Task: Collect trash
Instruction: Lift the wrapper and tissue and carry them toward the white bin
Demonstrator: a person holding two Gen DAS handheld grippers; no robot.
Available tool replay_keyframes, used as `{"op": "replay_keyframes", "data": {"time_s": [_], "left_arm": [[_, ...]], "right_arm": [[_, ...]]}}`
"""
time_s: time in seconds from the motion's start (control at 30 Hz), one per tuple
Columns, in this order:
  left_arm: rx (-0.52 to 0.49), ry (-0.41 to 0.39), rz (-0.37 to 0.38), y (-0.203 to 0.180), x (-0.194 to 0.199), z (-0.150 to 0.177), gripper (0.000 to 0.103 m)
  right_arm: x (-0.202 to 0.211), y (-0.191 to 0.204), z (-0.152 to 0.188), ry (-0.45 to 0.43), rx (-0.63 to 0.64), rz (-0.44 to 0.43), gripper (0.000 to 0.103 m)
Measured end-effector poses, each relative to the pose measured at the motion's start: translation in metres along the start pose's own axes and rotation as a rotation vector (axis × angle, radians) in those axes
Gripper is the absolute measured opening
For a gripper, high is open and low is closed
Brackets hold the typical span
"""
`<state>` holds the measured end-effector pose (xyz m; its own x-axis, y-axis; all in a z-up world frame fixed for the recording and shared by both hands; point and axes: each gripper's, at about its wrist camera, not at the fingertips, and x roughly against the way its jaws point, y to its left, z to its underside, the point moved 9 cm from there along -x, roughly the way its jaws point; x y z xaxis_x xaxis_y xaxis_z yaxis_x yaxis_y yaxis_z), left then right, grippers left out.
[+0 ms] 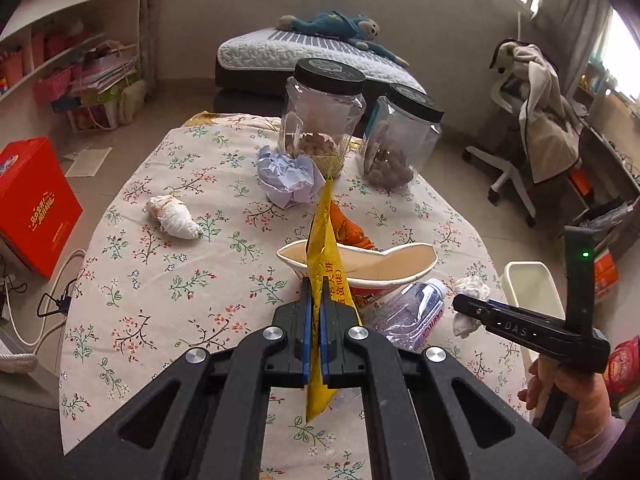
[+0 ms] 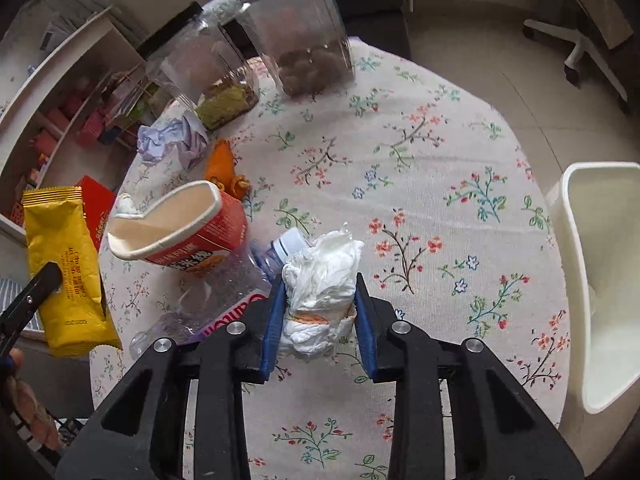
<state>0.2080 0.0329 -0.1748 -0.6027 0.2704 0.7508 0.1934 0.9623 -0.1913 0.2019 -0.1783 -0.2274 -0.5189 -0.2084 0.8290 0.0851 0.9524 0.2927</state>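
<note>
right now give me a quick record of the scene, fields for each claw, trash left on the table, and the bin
left claw: shut on yellow wrapper
right claw: shut on white crumpled wad
trash left on table: crushed paper cup, plastic bottle, purple paper ball, orange wrapper, white wrapped wad
not trash: two jars
bin: white, beside table edge, right of right claw

Yellow wrapper (image 1: 326,256) in my left claw (image 1: 317,312): print partly hidden behind pads, unreadable. Crushed bottle (image 2: 224,300) left of my right claw (image 2: 320,320): base hidden behind claw linkage, label cut short. White bin (image 2: 596,280) right of that claw: cut by frame edge. Jars (image 2: 296,32) beyond: lids blurred, tops cropped, contents unclear.
</note>
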Motion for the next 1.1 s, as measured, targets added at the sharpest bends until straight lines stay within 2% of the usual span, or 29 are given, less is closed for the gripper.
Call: {"op": "replay_keyframes", "data": {"time_s": [0.23, 0.47, 0.73, 0.9, 1.1], "left_arm": [[0.048, -0.127, -0.086, 0.008, 0.023, -0.026, 0.003], [0.029, -0.278, -0.189, -0.003, 0.053, -0.046, 0.003], [0.003, -0.387, -0.285, -0.011, 0.071, -0.052, 0.003], [-0.013, -0.428, -0.298, -0.023, 0.078, -0.052, 0.003], [-0.013, -0.439, -0.285, -0.04, 0.081, -0.054, 0.003]], "right_arm": [[0.073, 0.049, -0.04, -0.284, 0.192, 0.027, 0.03], [0.11, 0.084, -0.052, -0.477, 0.288, 0.034, 0.03], [0.128, 0.084, -0.054, -0.578, 0.303, 0.051, 0.031], [0.138, 0.08, -0.054, -0.626, 0.32, 0.079, 0.031], [0.15, 0.071, -0.054, -0.665, 0.326, 0.102, 0.031]]}}
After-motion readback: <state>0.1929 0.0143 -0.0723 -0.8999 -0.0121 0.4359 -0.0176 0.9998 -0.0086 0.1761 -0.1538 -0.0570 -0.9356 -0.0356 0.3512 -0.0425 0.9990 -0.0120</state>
